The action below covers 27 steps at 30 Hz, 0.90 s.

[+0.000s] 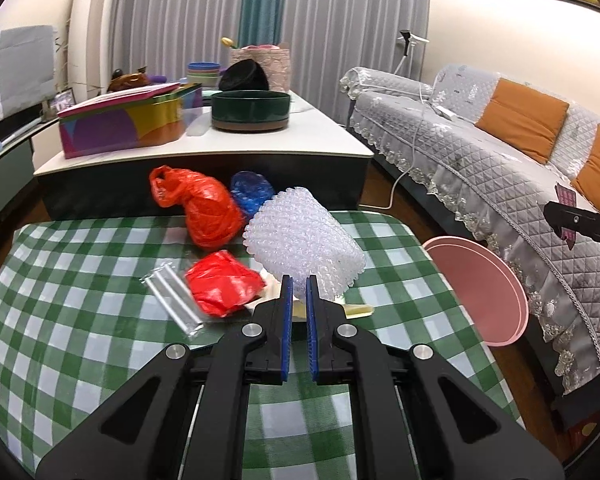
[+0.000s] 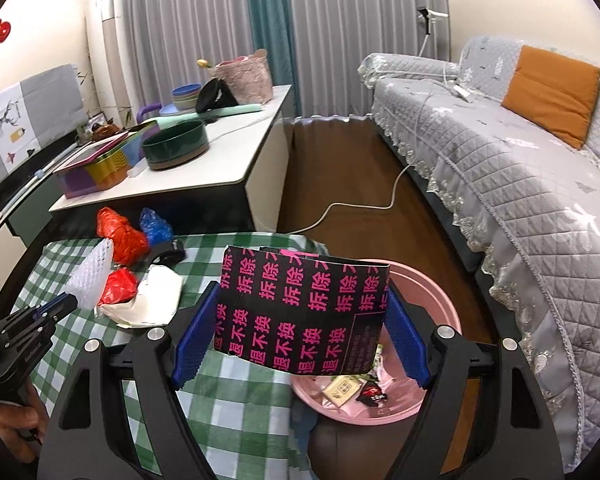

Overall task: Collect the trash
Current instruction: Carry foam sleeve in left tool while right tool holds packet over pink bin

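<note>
The left gripper (image 1: 299, 294) has its two blue pads squeezed almost together, and they pinch the bottom edge of a clear, bumpy sheet of bubble wrap (image 1: 304, 242). The bubble wrap stands up in the air above the table with the green and white checked cloth (image 1: 60, 320). The right gripper (image 2: 300, 320) is spread wide, and its blue pads press on both sides of a black folded card bag with bright pink writing (image 2: 300, 312). That bag hangs over the edge of the table, partly above the round pink plastic tub (image 2: 440, 304) that sits on the floor just beside the table. Inside the tub lie a few small wrappers (image 2: 356, 390). More trash sits on the checked cloth: a crumpled orange plastic bag (image 1: 204, 208) at the far edge, a scrunched blue plastic bag (image 1: 252, 192) just beside it, a small red plastic bag (image 1: 224, 284) nearer, and a clear plastic packet (image 1: 176, 300) lying flat to the left of the red one. A white crumpled bag (image 2: 156, 300) lies beside the red one in the right wrist view. Behind the cloth is a long white table (image 1: 260, 144) with a colourful tin box (image 1: 128, 120) and a dark green round bowl (image 1: 252, 110) on it. A grey quilted sofa (image 1: 480, 152) with orange cushions (image 1: 520, 116) runs along the right side.
</note>
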Motion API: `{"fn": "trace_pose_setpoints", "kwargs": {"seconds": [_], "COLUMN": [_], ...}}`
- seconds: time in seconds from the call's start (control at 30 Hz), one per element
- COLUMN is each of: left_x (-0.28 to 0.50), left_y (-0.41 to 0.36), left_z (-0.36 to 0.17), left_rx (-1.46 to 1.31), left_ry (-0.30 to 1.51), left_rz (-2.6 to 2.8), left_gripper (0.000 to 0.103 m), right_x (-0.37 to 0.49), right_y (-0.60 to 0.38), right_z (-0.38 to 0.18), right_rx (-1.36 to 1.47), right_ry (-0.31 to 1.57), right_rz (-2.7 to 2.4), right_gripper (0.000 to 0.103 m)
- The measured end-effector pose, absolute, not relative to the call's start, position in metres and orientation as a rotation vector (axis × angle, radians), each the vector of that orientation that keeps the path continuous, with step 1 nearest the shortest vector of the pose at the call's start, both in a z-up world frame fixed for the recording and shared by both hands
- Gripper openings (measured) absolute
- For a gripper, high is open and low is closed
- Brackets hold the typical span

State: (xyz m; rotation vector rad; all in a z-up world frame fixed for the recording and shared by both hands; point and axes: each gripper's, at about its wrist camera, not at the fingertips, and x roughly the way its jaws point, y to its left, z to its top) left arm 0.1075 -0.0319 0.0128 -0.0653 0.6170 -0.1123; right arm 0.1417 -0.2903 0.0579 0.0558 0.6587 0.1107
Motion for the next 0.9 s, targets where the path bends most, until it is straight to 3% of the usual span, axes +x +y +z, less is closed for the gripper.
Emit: {"fn": "trace_pose_setpoints", "kwargs": {"seconds": [0.9], "left_x": [0.141], "left_y": [-0.129], "left_z": [0.007], "left_rx": [-0.005], "left_ry": [0.663], "left_rz": [-0.254], "left_gripper": [0.007], "right_x": [0.147], "right_y": [-0.355], "right_z": [0.074], "right_rx": [0.094], "right_ry": [0.584], "right_rz": [0.006], "right_gripper": [0.077]}}
